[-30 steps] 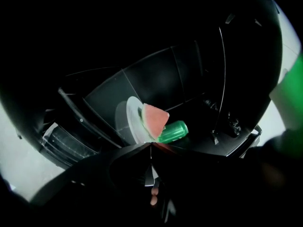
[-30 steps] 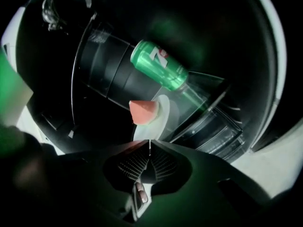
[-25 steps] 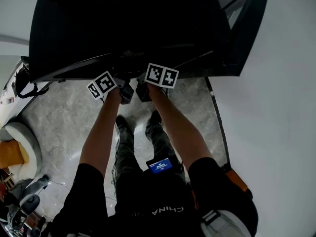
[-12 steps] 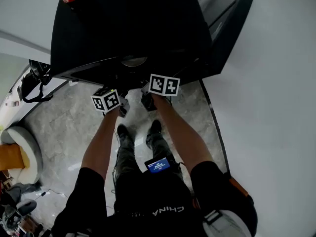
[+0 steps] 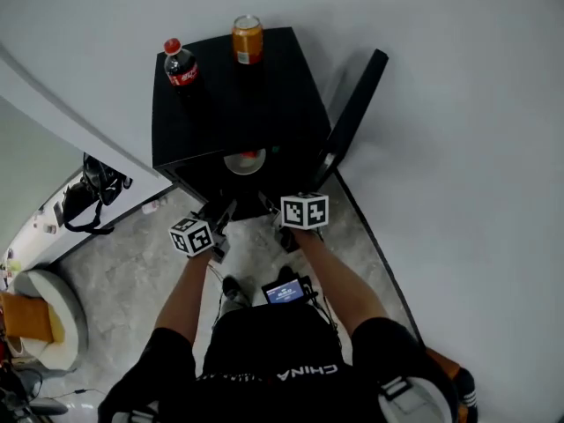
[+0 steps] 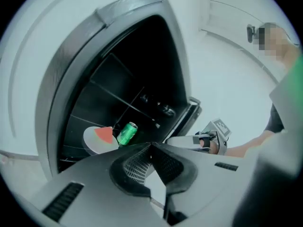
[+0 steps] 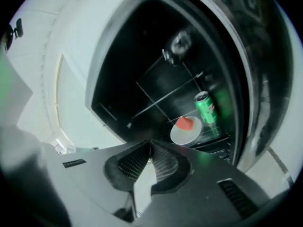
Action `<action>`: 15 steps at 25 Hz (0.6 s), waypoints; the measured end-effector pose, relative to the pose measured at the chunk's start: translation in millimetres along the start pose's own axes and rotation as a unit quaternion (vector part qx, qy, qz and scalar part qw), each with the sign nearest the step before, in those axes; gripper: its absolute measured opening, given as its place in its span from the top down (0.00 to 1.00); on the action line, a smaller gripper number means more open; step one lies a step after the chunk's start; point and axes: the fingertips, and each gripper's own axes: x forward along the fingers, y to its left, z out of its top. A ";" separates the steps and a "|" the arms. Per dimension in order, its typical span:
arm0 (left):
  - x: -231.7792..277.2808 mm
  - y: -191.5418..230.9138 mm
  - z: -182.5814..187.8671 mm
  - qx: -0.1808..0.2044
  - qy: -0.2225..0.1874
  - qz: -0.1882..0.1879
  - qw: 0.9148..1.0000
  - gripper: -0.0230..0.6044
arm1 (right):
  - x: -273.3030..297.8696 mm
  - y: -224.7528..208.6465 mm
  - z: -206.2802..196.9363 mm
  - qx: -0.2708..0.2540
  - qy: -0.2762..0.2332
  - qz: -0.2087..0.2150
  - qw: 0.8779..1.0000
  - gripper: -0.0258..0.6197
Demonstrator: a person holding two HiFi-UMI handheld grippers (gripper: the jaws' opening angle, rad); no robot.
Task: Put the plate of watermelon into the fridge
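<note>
Plate of watermelon [image 7: 185, 131] sits on a fridge [image 5: 238, 113] shelf beside a green can [image 7: 206, 109]; my left tongs [image 6: 150, 144] and right tongs [image 7: 150, 142] are pinched together, empty, back from the door [image 5: 352, 117], likely leaving it room to close

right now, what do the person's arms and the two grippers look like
The left gripper and right gripper both have smooth grey bodies with slotted vents and black, mesh-textured pads. Each carries a white cube printed with black square markers. The person wears a black top with short sleeves.
</note>
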 end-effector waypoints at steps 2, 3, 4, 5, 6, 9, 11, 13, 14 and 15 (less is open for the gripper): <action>-10.6 -12.1 1.7 0.005 0.004 -0.005 1.000 0.94 | -16.1 5.9 0.1 -0.004 -0.009 -0.010 1.000 0.93; -14.7 -16.8 1.9 0.006 0.005 -0.007 1.000 0.94 | -22.5 8.1 0.6 -0.007 -0.015 -0.014 1.000 0.93; -18.3 -21.2 1.8 0.005 0.005 -0.009 1.000 0.94 | -27.9 10.7 1.3 -0.009 -0.021 -0.016 1.000 0.93; -21.5 -25.2 1.0 0.005 0.006 -0.010 1.000 0.94 | -32.6 13.4 1.9 -0.010 -0.027 -0.017 0.999 0.93; -23.9 -28.6 -0.5 0.004 0.007 -0.010 1.000 0.94 | -36.5 15.6 2.2 -0.010 -0.033 -0.017 0.999 0.93; -24.3 -35.7 -6.1 0.000 0.014 -0.011 1.000 0.94 | -43.1 18.1 3.3 -0.012 -0.040 -0.018 0.999 0.93; -21.8 -38.3 -6.6 0.005 0.022 -0.013 1.000 0.94 | -43.4 21.2 6.0 -0.018 -0.039 -0.016 0.999 0.93; -19.6 -41.1 -0.6 0.018 0.026 -0.011 0.999 0.94 | -44.6 25.1 11.5 -0.022 -0.040 -0.013 0.999 0.93; -18.7 -43.3 3.8 0.022 0.024 -0.010 0.999 0.94 | -46.0 26.5 14.8 -0.023 -0.041 -0.011 0.999 0.93; -18.7 -46.2 6.1 0.025 0.021 -0.009 0.999 0.94 | -48.3 27.2 16.1 -0.023 -0.041 -0.009 0.999 0.93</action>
